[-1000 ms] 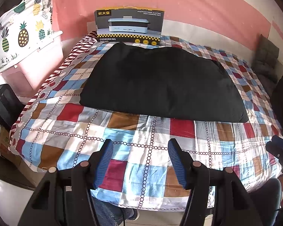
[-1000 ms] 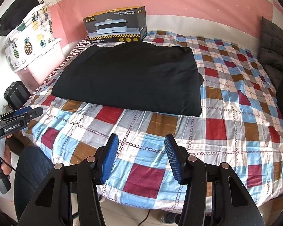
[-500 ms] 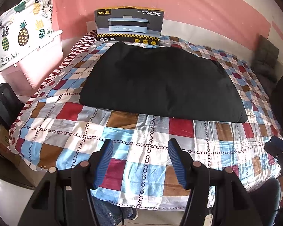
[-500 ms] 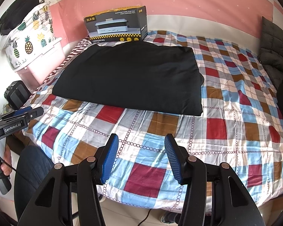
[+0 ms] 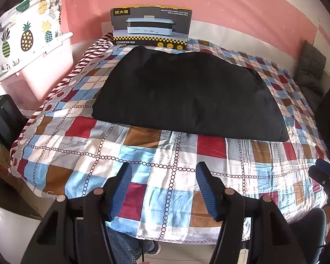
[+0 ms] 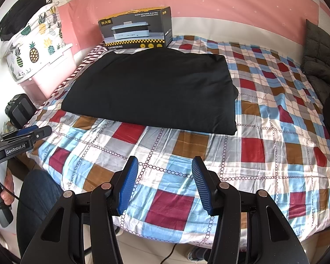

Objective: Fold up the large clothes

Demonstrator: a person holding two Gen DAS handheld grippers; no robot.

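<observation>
A large black garment [image 5: 187, 94] lies folded flat in a rough rectangle on the checked bedspread [image 5: 143, 160], toward the head of the bed; it also shows in the right wrist view [image 6: 151, 92]. My left gripper [image 5: 164, 171] is open and empty, held over the foot edge of the bed, well short of the garment. My right gripper [image 6: 164, 165] is open and empty, also over the foot edge. The left gripper also shows at the left edge of the right wrist view [image 6: 33, 132].
A cooker box [image 5: 151, 28] stands at the head of the bed, touching the garment's far edge. A pink storage bin [image 5: 33, 74] with a pineapple-print bag [image 5: 22, 33] stands left of the bed. Grey cushions [image 6: 319, 59] lie at the right. A black case [image 5: 2, 118] sits on the floor at left.
Both views have shifted very slightly; the garment and both open grippers stay as they were.
</observation>
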